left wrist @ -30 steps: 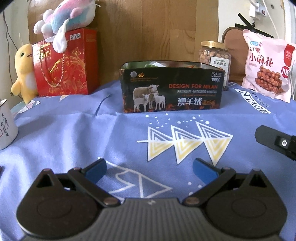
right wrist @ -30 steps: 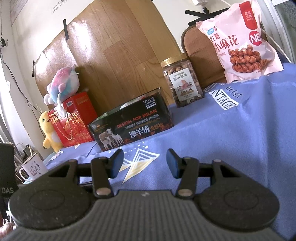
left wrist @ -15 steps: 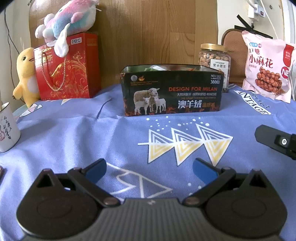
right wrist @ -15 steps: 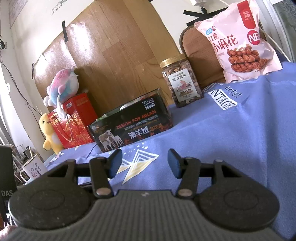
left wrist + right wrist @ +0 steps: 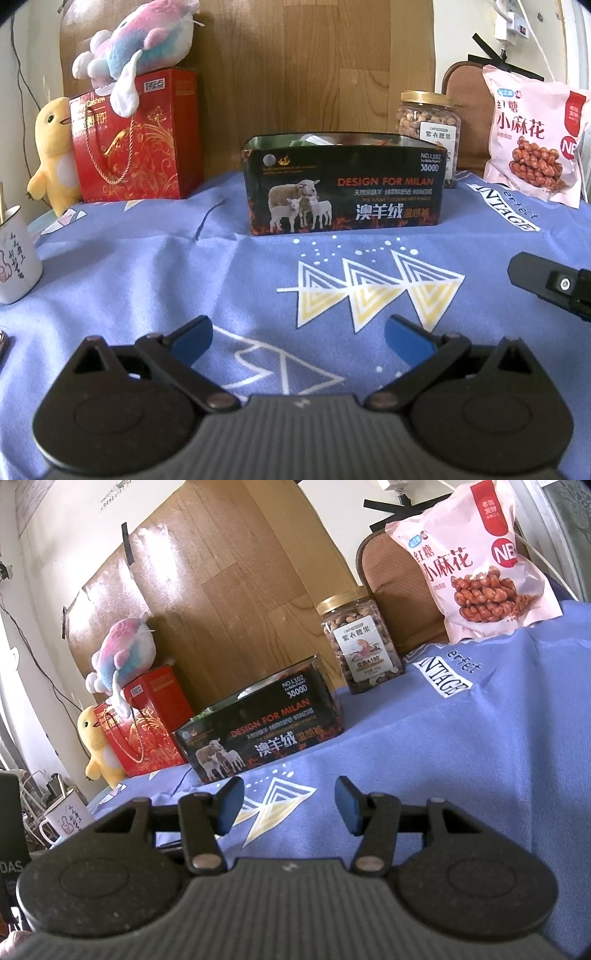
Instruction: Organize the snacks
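Snacks stand at the far edge of the blue cloth (image 5: 129,280), none yet gripped: in the left wrist view the pink snack bag (image 5: 535,144) leans upright at about two o'clock, the nut jar (image 5: 428,129) with its gold lid sits at one o'clock just behind the right end of the black box (image 5: 343,188), and the red gift bag (image 5: 136,140) stands at ten o'clock with a plush fish (image 5: 140,40) on top and a yellow plush duck (image 5: 55,147) beside it. The black box at twelve o'clock is open-topped and looks the likely place to collect them, though what lies inside is too hidden to name. Both claws are released and empty: the left gripper (image 5: 297,338) hangs low over the cloth with jaws spread wide, and the right gripper (image 5: 290,803) has its jaws parted about halfway, nothing between them. Risks, as I judge them: the jar is hard and smooth, so a half-spread claw may clip its side and tip it against the box; the puffy bag could slip or crumple if pinched off-centre; a reach to ten o'clock could knock the plush fish down; the white mug (image 5: 14,254) at nine o'clock sits near the left claw's sweep; and dragging fingers may bunch the loose cloth and shift everything on it.
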Available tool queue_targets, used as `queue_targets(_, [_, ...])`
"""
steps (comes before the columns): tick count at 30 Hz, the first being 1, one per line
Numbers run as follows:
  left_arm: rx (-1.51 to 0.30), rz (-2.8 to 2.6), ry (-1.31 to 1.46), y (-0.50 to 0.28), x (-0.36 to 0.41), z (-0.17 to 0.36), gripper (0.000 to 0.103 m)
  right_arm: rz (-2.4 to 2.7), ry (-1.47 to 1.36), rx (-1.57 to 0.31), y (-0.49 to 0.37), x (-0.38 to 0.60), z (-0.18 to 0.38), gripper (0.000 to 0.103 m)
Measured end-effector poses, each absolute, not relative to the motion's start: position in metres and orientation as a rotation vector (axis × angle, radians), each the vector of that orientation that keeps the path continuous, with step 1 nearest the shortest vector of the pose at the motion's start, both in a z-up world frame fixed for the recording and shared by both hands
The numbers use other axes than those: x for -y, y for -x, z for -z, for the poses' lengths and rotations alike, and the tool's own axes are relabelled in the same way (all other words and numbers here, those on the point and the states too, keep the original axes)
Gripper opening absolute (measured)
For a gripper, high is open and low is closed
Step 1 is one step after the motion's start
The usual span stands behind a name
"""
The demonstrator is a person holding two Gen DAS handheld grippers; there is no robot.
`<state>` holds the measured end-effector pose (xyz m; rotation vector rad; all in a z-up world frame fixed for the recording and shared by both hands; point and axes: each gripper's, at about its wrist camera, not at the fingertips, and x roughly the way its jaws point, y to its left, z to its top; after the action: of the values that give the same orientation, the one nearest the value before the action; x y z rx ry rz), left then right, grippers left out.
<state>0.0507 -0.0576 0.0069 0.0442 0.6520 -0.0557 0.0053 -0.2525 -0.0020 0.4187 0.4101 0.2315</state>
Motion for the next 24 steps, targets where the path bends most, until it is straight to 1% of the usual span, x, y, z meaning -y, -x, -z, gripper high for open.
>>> queue_targets(24, [-0.624, 0.074, -0.039, -0.042, 0.058, -0.018, 0.103, -0.215, -0.424, -0.418, -0.003, 0.253, 0.001, 0.057])
